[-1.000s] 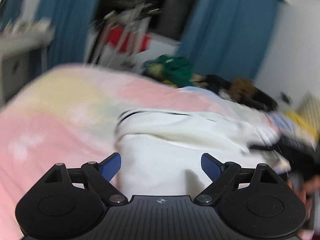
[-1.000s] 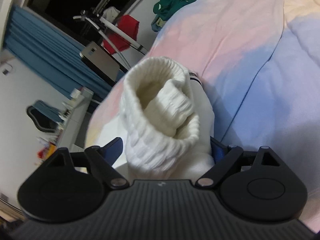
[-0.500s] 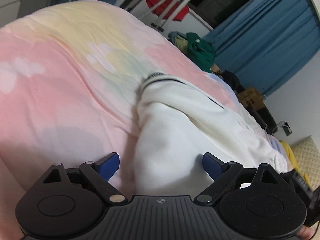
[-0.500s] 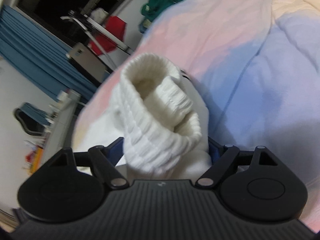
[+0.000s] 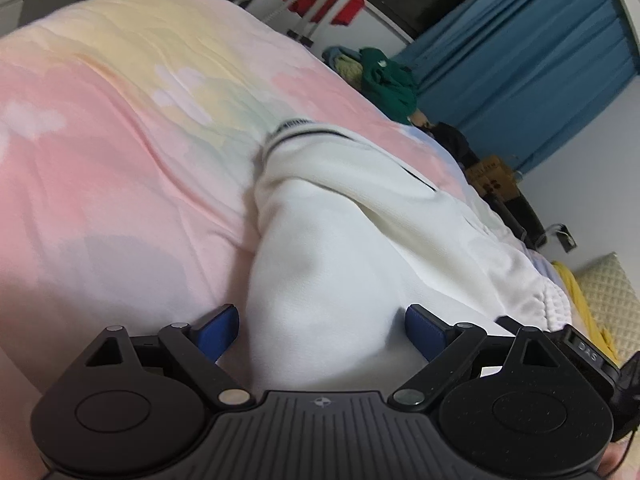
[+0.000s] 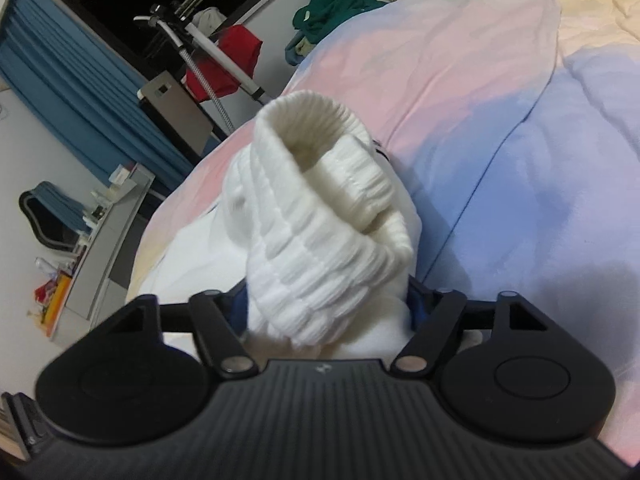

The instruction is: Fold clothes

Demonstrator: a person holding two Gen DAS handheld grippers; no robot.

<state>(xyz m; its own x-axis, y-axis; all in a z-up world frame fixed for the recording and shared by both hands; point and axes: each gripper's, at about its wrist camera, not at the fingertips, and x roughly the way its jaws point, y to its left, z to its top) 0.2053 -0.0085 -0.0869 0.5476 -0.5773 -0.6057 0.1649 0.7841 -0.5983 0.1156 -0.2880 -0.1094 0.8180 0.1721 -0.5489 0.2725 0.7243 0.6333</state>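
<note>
A white garment [image 5: 340, 240] with a black-striped ribbed hem lies bunched on the pastel bed cover [image 5: 120, 184]. My left gripper [image 5: 320, 332] stands open low over the garment's near end. A fold of white cloth lies between its blue pads [image 5: 218, 330] and a small gap shows at the left pad. In the right wrist view the garment's thick ribbed cuff [image 6: 320, 216] rises between the jaws of my right gripper [image 6: 326, 304]. Those jaws are closing, and the blue pads [image 6: 237, 306] meet both sides of the cuff.
A pile of green and dark clothes [image 5: 386, 80] lies at the bed's far edge. A drying rack with red cloth [image 6: 224, 64] stands past it, before blue curtains [image 5: 532, 76]. A desk and a chair [image 6: 100, 236] stand on the left of the right wrist view.
The left gripper has rolled and sunk closer to the white garment, still wide open. The right gripper's jaws have come in against the ribbed cuff.
</note>
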